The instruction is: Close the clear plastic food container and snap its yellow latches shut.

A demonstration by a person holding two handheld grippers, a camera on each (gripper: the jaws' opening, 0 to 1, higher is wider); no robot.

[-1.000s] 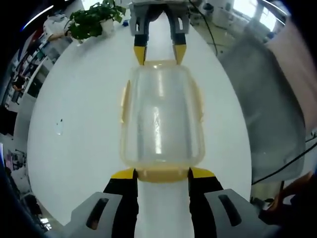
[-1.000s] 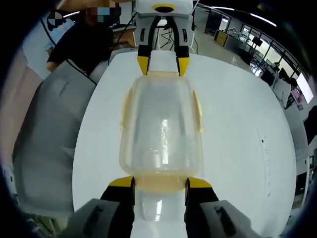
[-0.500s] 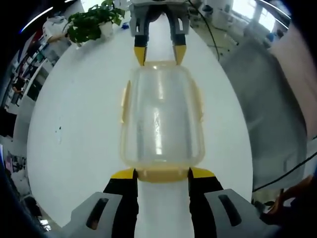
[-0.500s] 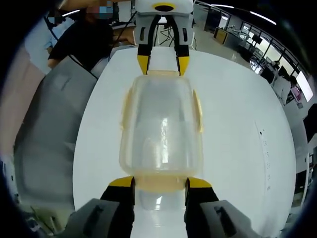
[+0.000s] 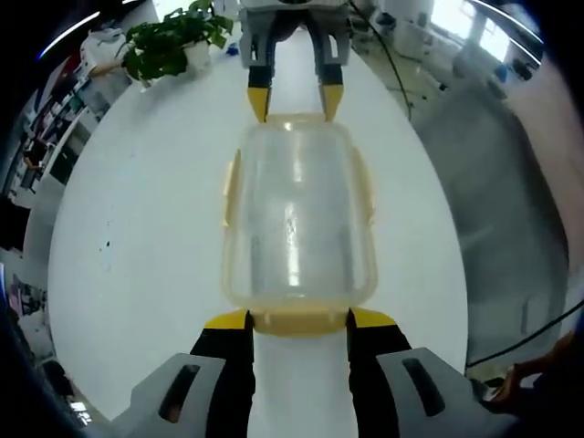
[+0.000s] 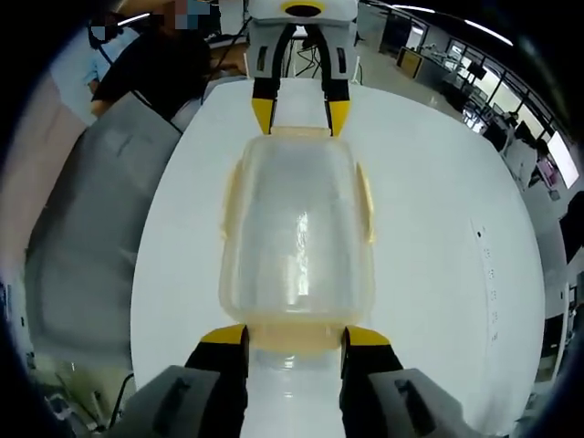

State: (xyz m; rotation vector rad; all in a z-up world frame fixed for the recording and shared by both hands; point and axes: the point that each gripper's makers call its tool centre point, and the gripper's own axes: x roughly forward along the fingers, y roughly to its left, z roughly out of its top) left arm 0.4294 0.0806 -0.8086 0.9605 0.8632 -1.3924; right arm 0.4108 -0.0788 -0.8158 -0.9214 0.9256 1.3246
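1. The clear plastic food container sits with its lid on at the middle of the white round table, between my two tongs.
2. My left gripper has its yellow-tipped jaws spread, one at each corner of the near end latch, touching it but not pinching anything.
3. My right gripper stands the same way at the opposite end latch: jaws apart, bracketing it.
4. In the left gripper view my right gripper meets the container's far end.
5. The side latches lie along the container's long walls; whether they are snapped down I cannot tell.
6. A potted plant stands beyond the container, at the table's far edge.
7. A grey chair stands beside the table.
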